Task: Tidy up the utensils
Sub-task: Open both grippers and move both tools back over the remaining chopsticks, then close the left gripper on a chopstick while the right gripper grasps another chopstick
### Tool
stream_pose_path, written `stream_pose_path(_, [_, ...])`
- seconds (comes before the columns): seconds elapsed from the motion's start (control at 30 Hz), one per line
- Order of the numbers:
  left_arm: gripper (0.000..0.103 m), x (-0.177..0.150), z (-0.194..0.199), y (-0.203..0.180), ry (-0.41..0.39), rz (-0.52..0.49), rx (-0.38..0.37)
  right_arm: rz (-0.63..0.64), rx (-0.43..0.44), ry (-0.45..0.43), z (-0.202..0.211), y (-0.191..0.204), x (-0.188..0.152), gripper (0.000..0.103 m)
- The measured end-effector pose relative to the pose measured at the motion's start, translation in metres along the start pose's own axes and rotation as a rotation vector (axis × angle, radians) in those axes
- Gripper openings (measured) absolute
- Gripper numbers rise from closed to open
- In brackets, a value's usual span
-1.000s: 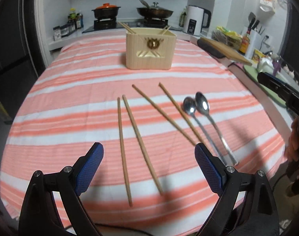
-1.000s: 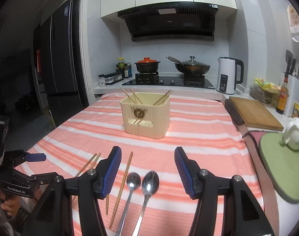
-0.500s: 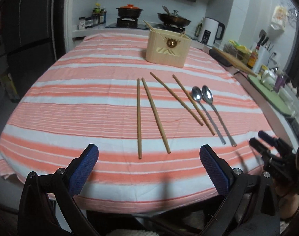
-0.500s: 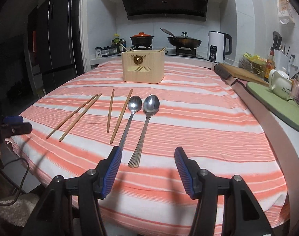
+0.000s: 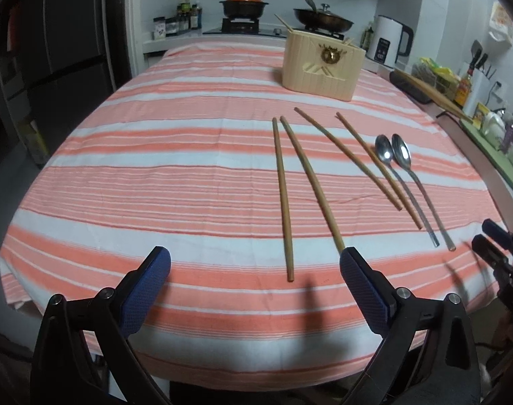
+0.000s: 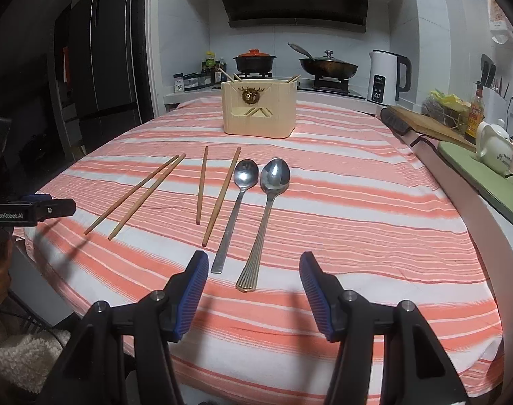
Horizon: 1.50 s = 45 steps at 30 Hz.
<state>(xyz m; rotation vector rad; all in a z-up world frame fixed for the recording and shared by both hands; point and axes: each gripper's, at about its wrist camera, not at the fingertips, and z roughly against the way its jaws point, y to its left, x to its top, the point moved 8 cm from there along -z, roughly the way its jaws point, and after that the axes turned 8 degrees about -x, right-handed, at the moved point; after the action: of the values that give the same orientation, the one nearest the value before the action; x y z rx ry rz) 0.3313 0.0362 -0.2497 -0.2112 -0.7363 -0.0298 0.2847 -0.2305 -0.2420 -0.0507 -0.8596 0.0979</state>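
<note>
Left gripper [image 5: 254,261] and right gripper [image 6: 254,263] — both spread wide (holding nothing).

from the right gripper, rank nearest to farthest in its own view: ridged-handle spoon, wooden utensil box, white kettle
Measured from the right gripper:
1. Ridged-handle spoon: handle end lies just ahead, between the open fingers.
2. Wooden utensil box: mid-table, straight ahead, chopsticks sticking out of it.
3. White kettle: back counter, off to the right beyond the table.
</note>
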Motion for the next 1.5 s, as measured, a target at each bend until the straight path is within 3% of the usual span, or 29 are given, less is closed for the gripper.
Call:
stream_pose_path(0.33, [0.087,-0.009,-0.019,0.003,0.028,-0.016,0.015,0.062,0.129,0.008,-0.019,0.046,0.012,0.056])
stream_pose_path(0.5, [0.08,-0.013,-0.024,0.001,0.033,-0.037,0.018,0.057,0.18,0.036,-0.03,0.063,0.014,0.047])
stream_pose_path(0.63, [0.073,-0.013,-0.026,-0.002,0.029,-0.055,0.017,0.047,0.169,0.053,-0.036,0.062,0.009,0.045])
stream_pose_path(0.67, [0.072,-0.013,-0.026,-0.002,0.028,-0.056,0.016,0.043,0.171,0.057,-0.037,0.062,0.009,0.04])
stream_pose_path(0.97, [0.07,-0.012,-0.028,-0.002,0.019,-0.052,0.024,-0.002,0.161,0.138,-0.063,0.056,0.003,0.029])
stream_pose_path(1.2, [0.066,-0.014,-0.029,-0.006,0.004,-0.066,0.039,0.019,0.11,0.125,-0.068,0.053,0.004,0.022])
stream_pose_path(1.33, [0.052,-0.016,-0.027,-0.011,-0.014,-0.079,0.033,0.056,0.075,0.091,-0.067,0.056,0.003,0.02])
stream_pose_path(1.5, [0.019,-0.016,-0.027,-0.022,-0.036,-0.107,0.01,0.047,0.048,0.068,-0.069,0.052,0.004,0.01])
